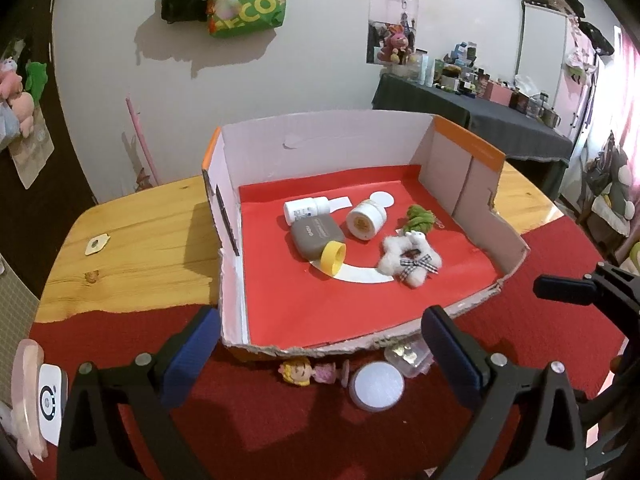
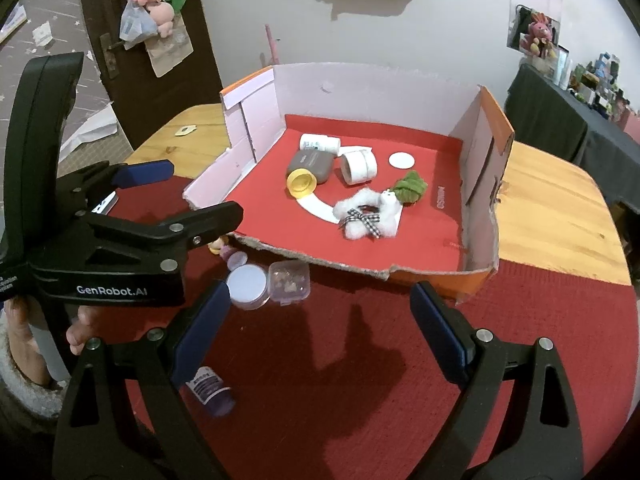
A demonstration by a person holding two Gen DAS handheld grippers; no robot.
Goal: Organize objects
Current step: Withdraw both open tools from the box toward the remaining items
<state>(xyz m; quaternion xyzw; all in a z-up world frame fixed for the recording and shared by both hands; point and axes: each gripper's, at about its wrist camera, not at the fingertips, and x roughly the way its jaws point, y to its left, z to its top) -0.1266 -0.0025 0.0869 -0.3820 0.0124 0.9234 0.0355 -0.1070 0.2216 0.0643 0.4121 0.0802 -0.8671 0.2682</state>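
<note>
In the left wrist view, the left gripper was seen with jaws wide and empty before the box, while in the right wrist view the right gripper, likewise wide and empty, was judged due next for the lilac jar on the counter.

Both fisheye views are evenly bright and sharp at center, hard shadows falling on the red cloth at the bottom, straight edges bowing into dark vignetted corners, glare upper right.

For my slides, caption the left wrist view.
Open left gripper hovers before cardboard box holding toiletries and plush toys.
</note>
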